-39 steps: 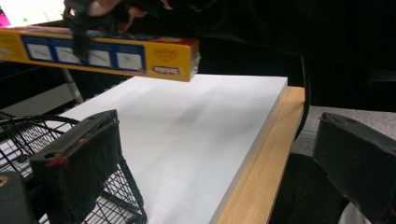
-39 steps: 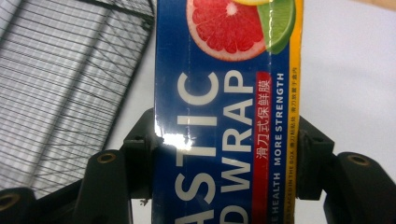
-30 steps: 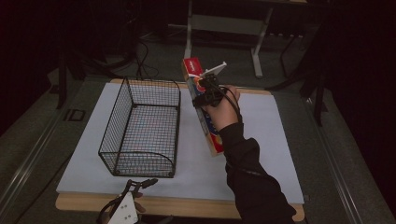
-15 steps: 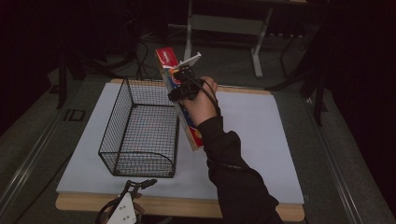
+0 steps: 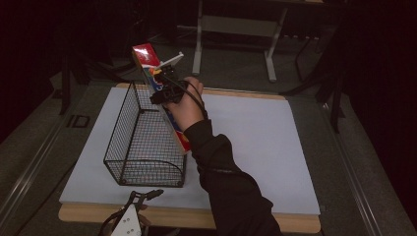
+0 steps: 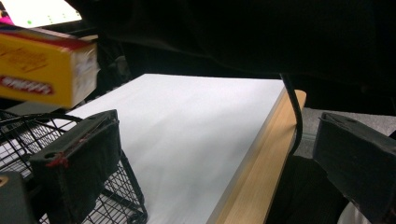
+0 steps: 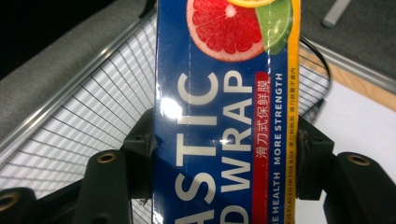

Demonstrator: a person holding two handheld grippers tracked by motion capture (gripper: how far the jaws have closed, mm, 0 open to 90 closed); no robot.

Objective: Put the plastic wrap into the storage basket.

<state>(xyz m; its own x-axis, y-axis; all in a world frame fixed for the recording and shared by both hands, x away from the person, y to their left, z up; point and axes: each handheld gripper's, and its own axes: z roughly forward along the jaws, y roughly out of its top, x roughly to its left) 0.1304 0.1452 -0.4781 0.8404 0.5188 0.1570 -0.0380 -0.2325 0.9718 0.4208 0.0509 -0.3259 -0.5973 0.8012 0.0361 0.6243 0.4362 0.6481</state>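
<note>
One plastic wrap box [image 5: 158, 93], one wire basket [image 5: 143, 137], two hand-held grippers. The right hand-held gripper [image 5: 164, 91] is clamped on the box, one jaw on each long side, seen close in the right gripper view [image 7: 224, 140] where the blue face reads "PLASTIC WRAP" with citrus fruit printed above. The box is lifted off the tabletop [image 5: 255, 142], over the right rim of the basket. Long axis tilted: red end up and toward the far left, lower end down near the basket's right wall, toward the person's sleeve [image 5: 231, 182]. From the left gripper view the box's yellow side and end [image 6: 46, 65] hang above the basket [image 6: 18, 135].

The left hand-held gripper [image 5: 132, 219] sits at the near table edge, just in front of the basket. Its jaws stand wide apart with nothing between them [image 6: 215, 158]. A white sheet [image 5: 265, 123] covers the tabletop; wood edge shows at the front.
</note>
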